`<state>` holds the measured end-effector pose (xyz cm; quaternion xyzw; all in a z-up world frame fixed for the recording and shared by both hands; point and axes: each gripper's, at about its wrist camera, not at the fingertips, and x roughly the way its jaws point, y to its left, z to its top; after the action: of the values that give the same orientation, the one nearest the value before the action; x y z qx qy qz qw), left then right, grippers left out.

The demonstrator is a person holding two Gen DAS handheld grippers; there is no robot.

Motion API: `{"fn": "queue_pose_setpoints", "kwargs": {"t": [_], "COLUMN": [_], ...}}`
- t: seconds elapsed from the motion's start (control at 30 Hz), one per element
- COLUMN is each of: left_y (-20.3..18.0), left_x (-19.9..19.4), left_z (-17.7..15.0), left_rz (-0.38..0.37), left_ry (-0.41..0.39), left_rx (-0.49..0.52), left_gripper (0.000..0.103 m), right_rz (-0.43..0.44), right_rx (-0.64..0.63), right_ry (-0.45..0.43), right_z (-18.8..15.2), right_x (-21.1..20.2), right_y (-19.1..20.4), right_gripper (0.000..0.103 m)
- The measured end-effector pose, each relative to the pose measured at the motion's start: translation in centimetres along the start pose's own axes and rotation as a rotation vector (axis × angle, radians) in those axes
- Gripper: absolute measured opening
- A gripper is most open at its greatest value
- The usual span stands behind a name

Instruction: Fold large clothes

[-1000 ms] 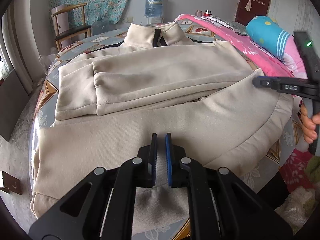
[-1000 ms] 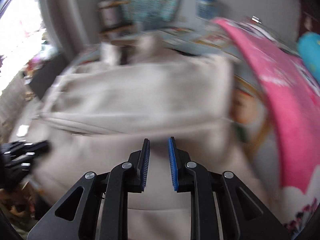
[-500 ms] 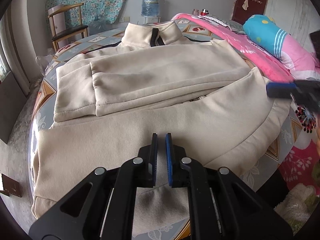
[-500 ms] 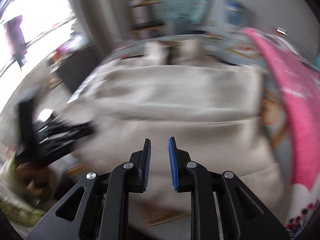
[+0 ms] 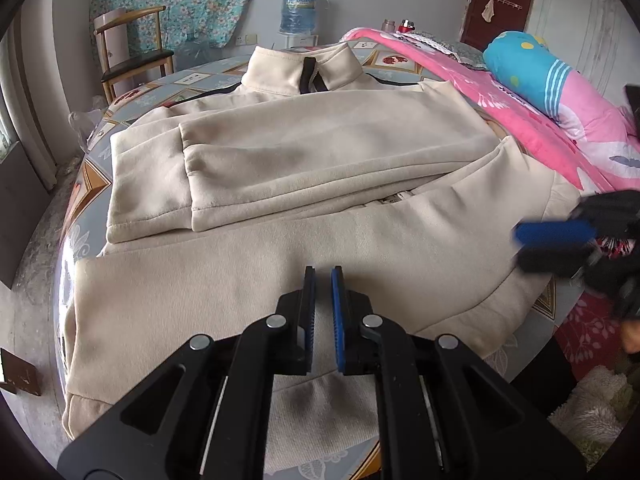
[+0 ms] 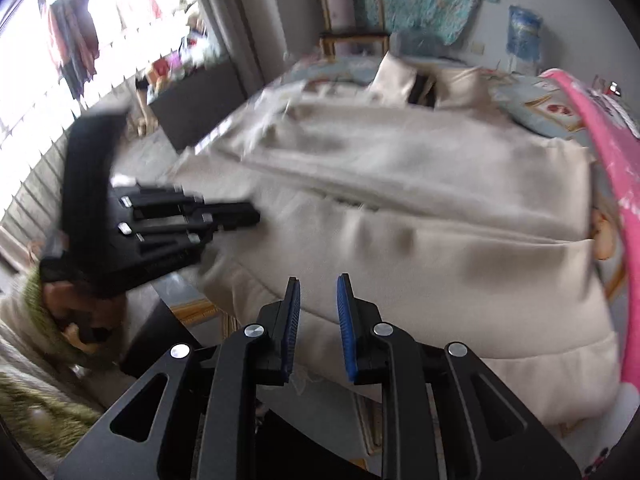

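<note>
I am looking down the left gripper (image 5: 322,280) at a large cream jacket (image 5: 304,184) lying spread over a round table (image 5: 188,80) with a patterned cloth. The jacket's collar (image 5: 300,68) is pointing away from me, and both sleeves are lying folded across the chest, one cuff (image 5: 192,184) resting on top of the other. The hem is hanging over the near edge of the table, under my left gripper. Its jaws are standing slightly apart with only a narrow gap between the blue pads, and nothing is sitting between them; they are hovering just above the lower part of the jacket.

The right gripper (image 6: 318,296) is hanging over the right corner of the hem, its jaws parted wider and holding nothing. In the left view it is showing blurred at the right edge (image 5: 560,240), beside the jacket's side seam. The right view is smeared, so I cannot tell whether it is touching the fabric.

A pink quilt (image 5: 520,92) is lying along the right side of the table, touching the jacket's shoulder. A wooden chair (image 5: 132,52) and a water jug (image 5: 298,10) are standing beyond the table.
</note>
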<state>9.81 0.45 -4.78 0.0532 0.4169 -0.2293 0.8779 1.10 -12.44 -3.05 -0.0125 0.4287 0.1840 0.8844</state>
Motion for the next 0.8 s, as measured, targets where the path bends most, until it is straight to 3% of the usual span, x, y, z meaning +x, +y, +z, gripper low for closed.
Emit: {"fn": "queue_pose_setpoints", "kwargs": {"t": [0.2,0.3,0.4,0.6,0.7,0.8], "left_y": [-0.1,-0.1,-0.2,0.1,-1.3,-3.1], "left_x": [0.1,0.1,0.1,-1.7,-3.2,-3.0], "left_z": [0.1,0.1,0.1,1.0,1.4,0.8], "left_rz": [-0.003,0.001,-0.001,-0.018,-0.121,-0.223], "left_ry": [0.004,0.005,0.004,-0.008,-0.023,0.032], "left_rx": [0.009,0.016,0.011,-0.05,-0.018,0.01], "left_gripper": [0.009,0.009,0.009,0.009,0.01,0.011], "right_rz": [-0.276,-0.421,-0.377,-0.361,-0.315,-0.265], "right_rx": [0.178,0.248,0.317,0.325,0.29,0.234], "right_ry": [-0.014,0.039,0.008,0.003,-0.034,-0.049], "right_z": [-1.9,-3.7,-4.7,-3.6,-2.7,-1.9], "right_x": [-2.1,-1.1,-0.9,-1.4,-2.2,-2.2], "right_y": [-7.1,-10.2,-11.4,-10.8,-9.2,-7.0], "right_gripper": [0.02,0.02,0.021,0.022,0.034,0.046]}}
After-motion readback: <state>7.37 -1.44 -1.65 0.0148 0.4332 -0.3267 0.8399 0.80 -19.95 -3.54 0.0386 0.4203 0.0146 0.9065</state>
